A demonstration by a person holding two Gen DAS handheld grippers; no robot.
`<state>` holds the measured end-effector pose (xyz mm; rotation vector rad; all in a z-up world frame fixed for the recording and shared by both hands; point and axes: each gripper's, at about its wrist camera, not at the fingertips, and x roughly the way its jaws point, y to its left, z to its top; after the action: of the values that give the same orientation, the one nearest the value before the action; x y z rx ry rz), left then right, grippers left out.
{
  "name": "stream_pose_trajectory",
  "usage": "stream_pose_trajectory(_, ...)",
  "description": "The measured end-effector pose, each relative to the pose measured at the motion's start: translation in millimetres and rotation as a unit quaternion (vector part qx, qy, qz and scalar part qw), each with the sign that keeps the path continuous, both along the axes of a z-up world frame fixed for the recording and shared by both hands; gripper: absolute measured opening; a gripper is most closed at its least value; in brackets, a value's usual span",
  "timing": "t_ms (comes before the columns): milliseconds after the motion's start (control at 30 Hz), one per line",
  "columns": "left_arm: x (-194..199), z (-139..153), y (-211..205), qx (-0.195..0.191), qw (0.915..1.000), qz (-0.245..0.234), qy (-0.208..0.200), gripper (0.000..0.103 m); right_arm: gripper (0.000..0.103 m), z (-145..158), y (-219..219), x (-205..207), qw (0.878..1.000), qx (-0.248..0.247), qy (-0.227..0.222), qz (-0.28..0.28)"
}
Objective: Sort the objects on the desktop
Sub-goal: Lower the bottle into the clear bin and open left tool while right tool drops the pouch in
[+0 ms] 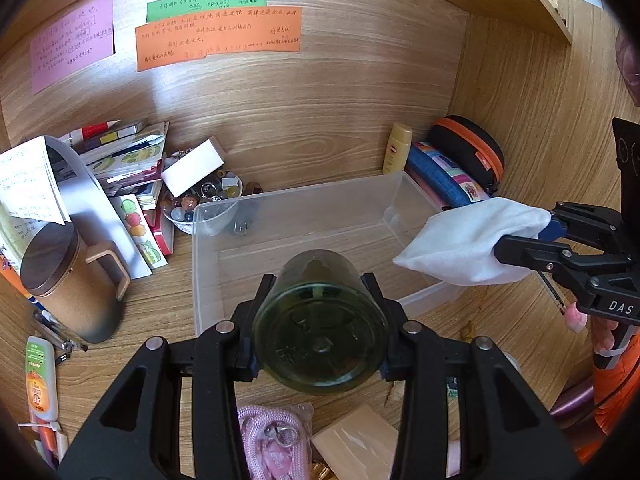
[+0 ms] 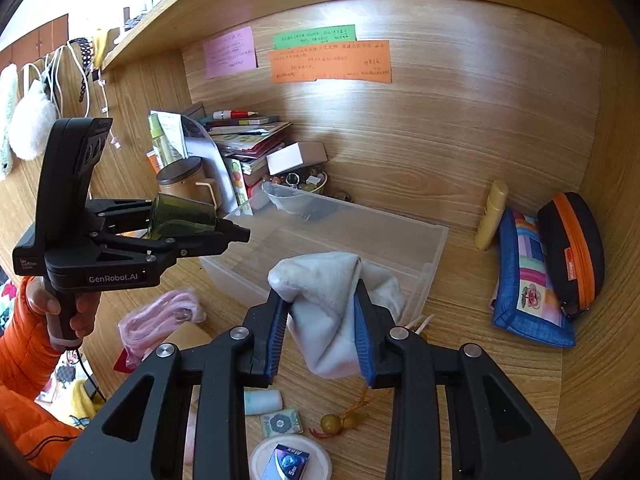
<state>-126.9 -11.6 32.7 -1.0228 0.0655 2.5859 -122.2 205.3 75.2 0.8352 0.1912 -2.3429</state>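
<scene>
My left gripper (image 1: 320,280) is shut on a green glass cup (image 1: 320,324), held on its side above the near edge of a clear plastic bin (image 1: 280,208). The cup (image 2: 180,216) and left gripper (image 2: 234,234) also show in the right wrist view. My right gripper (image 2: 322,296) is shut on a white cloth (image 2: 324,304), held over the bin's near right corner (image 2: 432,256). The cloth (image 1: 472,244) and right gripper (image 1: 516,240) show at the right of the left wrist view. The bin looks empty.
Brown mug (image 1: 68,280), book pile (image 1: 120,156) and trinket bowl (image 1: 204,200) stand left of the bin. Yellow bottle (image 2: 492,216), blue pouch (image 2: 528,280) and black-orange case (image 2: 572,248) lie right. Pink cord (image 2: 160,320), beads (image 2: 336,424) and small items lie on the near desk.
</scene>
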Motion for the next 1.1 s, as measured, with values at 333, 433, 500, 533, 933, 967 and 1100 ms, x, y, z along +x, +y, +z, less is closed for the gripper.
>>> stream_pose_trajectory(333, -20, -13, -2, -0.001, 0.9998, -0.004, -0.021, 0.041, 0.028, -10, -6, -25, 1.0, -0.001, -0.026, -0.005)
stream_pose_trajectory(433, -26, -18, -1, -0.007, 0.9996, -0.008, -0.027, 0.041, 0.028, -15, -8, -30, 0.999, 0.002, -0.033, -0.002)
stream_pose_trajectory(500, -31, -22, 0, -0.007, 0.9994, -0.01, -0.033, 0.041, 0.028, -19, -11, -34, 0.999, 0.007, -0.039, 0.0)
stream_pose_trajectory(533, -34, -24, 0, -0.008, 0.9993, -0.011, -0.036, 0.041, 0.028, -22, -12, -36, 0.999, 0.009, -0.043, 0.0)
stream_pose_trajectory(933, -55, -46, 8, -0.022, 0.9972, -0.024, -0.068, 0.041, 0.029, -42, -16, -58, 0.996, 0.027, -0.081, -0.003)
stream_pose_trajectory(967, -56, -48, 7, -0.021, 0.997, -0.023, -0.07, 0.041, 0.029, -43, -16, -59, 0.996, 0.028, -0.084, -0.003)
stream_pose_trajectory(1100, -59, -53, 7, -0.018, 0.9965, -0.023, -0.078, 0.041, 0.03, -48, -20, -60, 0.995, 0.034, -0.089, -0.004)
